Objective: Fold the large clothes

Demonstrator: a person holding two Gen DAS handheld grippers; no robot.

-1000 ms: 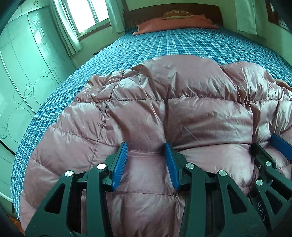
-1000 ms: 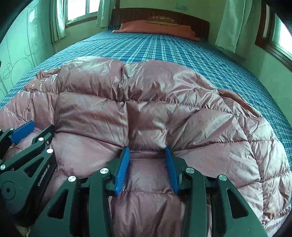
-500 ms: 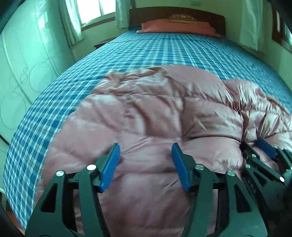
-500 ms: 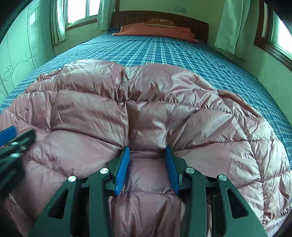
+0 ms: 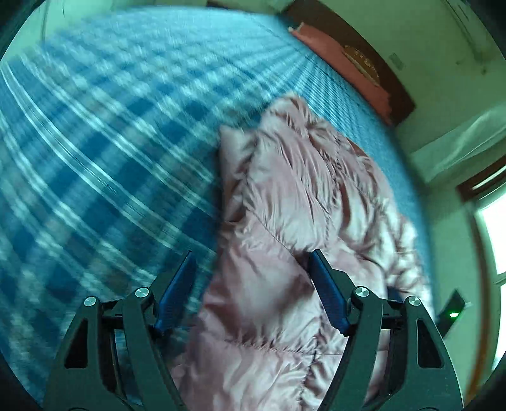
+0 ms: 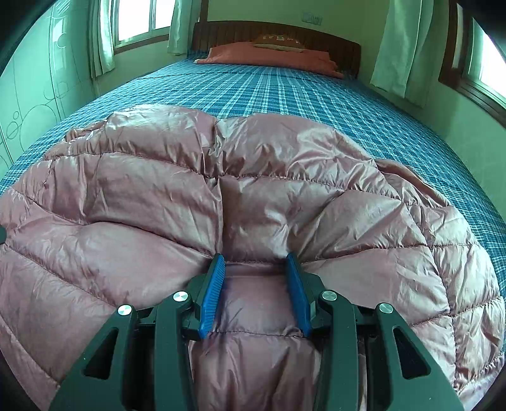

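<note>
A large pink quilted down jacket [image 6: 253, 202] lies spread on the bed. My right gripper [image 6: 256, 262] is closed onto a puffed fold of its near edge, the blue pads pressing into the fabric on both sides. In the blurred, tilted left wrist view the jacket [image 5: 300, 205] runs up the right half of the frame. My left gripper [image 5: 249, 262] is wide open at the jacket's left edge, its right pad [image 5: 325, 294] against the fabric and its left pad [image 5: 177, 291] over the bedsheet.
The bed has a blue plaid sheet [image 6: 284, 95], a reddish pillow [image 6: 268, 55] and a dark wooden headboard [image 6: 332, 41] at the far end. Curtained windows [image 6: 136, 19] stand on both sides. A pale wardrobe [image 6: 28, 104] stands at the left.
My left gripper let go of the jacket, opened wide and swung out to the jacket's left edge, tilting sharply. My right gripper kept its hold and barely moved.
</note>
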